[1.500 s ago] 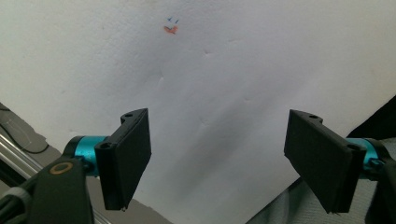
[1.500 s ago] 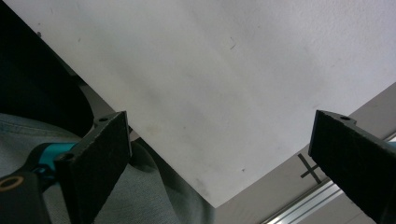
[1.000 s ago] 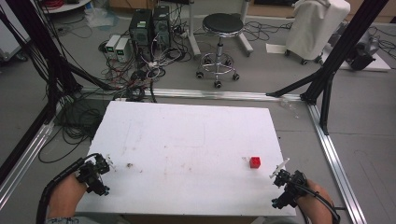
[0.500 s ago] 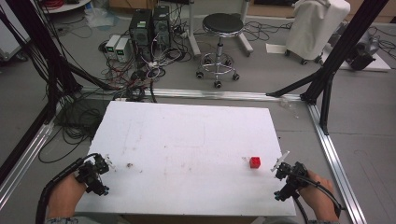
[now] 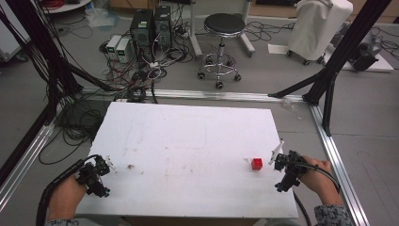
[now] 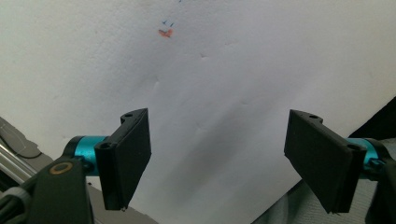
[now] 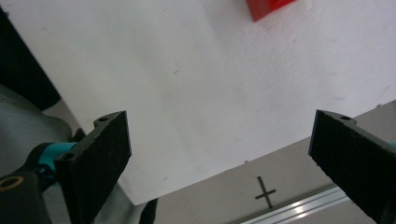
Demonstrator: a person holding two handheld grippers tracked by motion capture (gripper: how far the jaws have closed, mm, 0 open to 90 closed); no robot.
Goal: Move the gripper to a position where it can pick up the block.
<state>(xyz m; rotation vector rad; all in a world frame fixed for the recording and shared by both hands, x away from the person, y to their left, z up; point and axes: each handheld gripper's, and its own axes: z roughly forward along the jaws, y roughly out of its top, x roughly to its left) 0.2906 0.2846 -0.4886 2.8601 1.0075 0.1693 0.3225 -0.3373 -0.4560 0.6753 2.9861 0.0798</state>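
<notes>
Fingers (image 7: 98,158) on my right gripper (image 5: 285,165) are standing wide apart with nothing between them, and I'm seeing the red cube (image 5: 257,164) just beside them on the white desk (image 5: 188,141), near its right edge. From the right gripper view the cube (image 7: 268,7) is sitting at the top of the frame, beyond the open fingers, so I'm reading this as a lineup for a grab: the spread looks generous enough to straddle the block from either side. My right hand (image 5: 320,172) is hanging off the desk's right edge, which is keeping the gripper low and level with the cube.

Over on the other side, my left gripper (image 5: 95,173) is parked at the desk's left near corner, well apart from the cube, its fingers (image 6: 126,158) also gaping and gripping nothing. It's looking across bare white surface with a small orange mark (image 6: 165,32) ahead. I'm judging it as idle, kept clear so it isn't crowding the reach.
</notes>
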